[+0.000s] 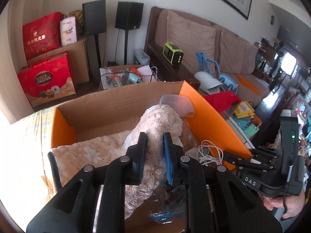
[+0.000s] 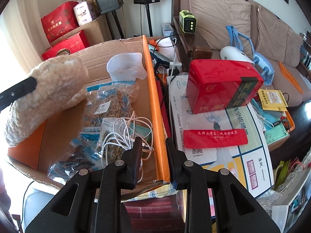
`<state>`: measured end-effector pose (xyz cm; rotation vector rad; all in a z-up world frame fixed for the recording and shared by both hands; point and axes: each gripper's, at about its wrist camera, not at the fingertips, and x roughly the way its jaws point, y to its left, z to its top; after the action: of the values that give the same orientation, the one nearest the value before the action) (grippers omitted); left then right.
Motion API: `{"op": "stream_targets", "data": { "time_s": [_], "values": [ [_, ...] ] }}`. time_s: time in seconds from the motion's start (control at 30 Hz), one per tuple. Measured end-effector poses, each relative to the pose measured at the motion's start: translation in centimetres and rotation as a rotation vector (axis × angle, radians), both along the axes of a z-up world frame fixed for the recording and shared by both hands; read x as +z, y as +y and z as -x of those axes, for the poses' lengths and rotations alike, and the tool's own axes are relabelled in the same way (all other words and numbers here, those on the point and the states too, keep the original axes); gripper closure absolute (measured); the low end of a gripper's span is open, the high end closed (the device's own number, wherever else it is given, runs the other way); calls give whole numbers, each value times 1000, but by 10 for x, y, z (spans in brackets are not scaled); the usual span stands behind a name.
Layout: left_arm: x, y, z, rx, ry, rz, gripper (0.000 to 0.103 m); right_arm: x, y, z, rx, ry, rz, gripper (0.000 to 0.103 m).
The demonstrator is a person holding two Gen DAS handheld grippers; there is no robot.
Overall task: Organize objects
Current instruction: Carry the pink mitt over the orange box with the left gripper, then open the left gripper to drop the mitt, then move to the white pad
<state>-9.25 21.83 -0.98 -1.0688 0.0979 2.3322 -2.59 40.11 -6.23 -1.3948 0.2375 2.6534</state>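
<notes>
My left gripper [image 1: 155,138] is shut on a fluffy beige towel [image 1: 155,120] and holds it over the open cardboard box [image 1: 124,99] with orange flaps. The towel [image 2: 48,89] hangs over the box's left side in the right wrist view, with a left fingertip [image 2: 23,87] at its edge. My right gripper [image 2: 153,141] is open and straddles the box's orange right flap [image 2: 153,89] near the front corner. Inside the box lie a clear measuring cup [image 2: 126,66], bags of dried goods [image 2: 108,101] and a white cable [image 2: 126,134].
A red tin [image 2: 221,85] sits on a white flat carton [image 2: 223,155] right of the box. A red strip [image 2: 215,137] and yellow cards [image 2: 272,97] lie nearby. A sofa [image 2: 243,25] with cushions stands behind, speakers [image 1: 128,15] and red gift bags [image 1: 46,79] at the back left.
</notes>
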Motion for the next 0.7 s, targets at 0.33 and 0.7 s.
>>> {"op": "stream_targets", "data": {
  "time_s": [0.33,0.7],
  "values": [
    [19,-9,-14,-60,-30,-20,45,0,0,-1,-2,2,8,78],
    [49,-71,-16,52,72,26,29,0,0,-2,-2,2,7,77]
  ]
}}
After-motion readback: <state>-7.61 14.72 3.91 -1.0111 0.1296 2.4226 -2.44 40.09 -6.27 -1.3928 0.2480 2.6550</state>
